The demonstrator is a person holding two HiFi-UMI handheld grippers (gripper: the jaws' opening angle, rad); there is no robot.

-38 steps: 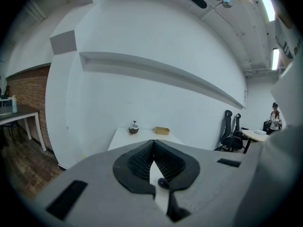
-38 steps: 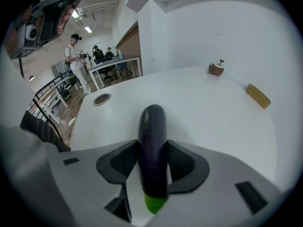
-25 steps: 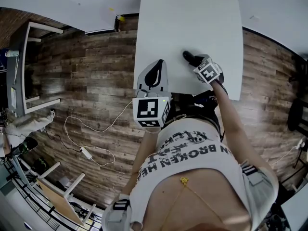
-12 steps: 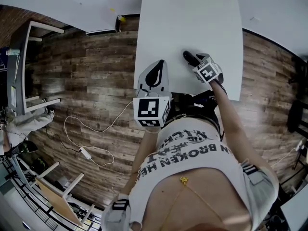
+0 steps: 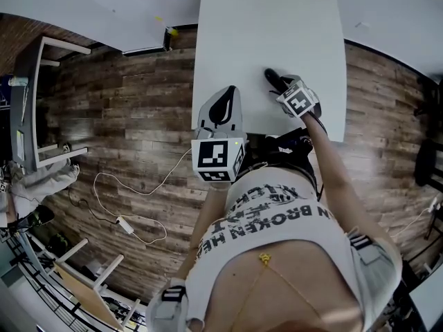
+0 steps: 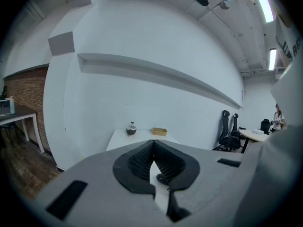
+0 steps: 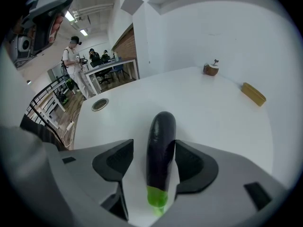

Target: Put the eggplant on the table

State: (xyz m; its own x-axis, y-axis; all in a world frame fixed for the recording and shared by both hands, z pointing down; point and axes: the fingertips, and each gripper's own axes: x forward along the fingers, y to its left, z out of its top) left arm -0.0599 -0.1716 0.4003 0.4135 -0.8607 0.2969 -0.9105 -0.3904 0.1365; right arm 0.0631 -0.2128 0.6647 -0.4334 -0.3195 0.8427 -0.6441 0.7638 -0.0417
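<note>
A dark purple eggplant (image 7: 161, 141) with a green stem end lies on the white table (image 7: 208, 108), near its front edge. My right gripper (image 7: 155, 148) points down over it. Its jaws have just been opening and stand apart, with the eggplant between them and a clear gap on the left side. In the head view the eggplant (image 5: 273, 79) pokes out beyond the right gripper (image 5: 279, 86). My left gripper (image 5: 223, 95) hovers at the table's near left corner, its pads (image 6: 142, 162) meeting at the tip with nothing between them.
At the table's far end stand a small brown bowl-like object (image 7: 210, 69) and a yellow block (image 7: 253, 93). A round grommet (image 7: 100, 104) sits in the tabletop at the left. A cable (image 5: 131, 213) lies on the wooden floor. A person (image 7: 75, 65) stands by desks beyond.
Barely anything differs in the head view: the right gripper stays over the eggplant on the table, and the left gripper has not moved.
</note>
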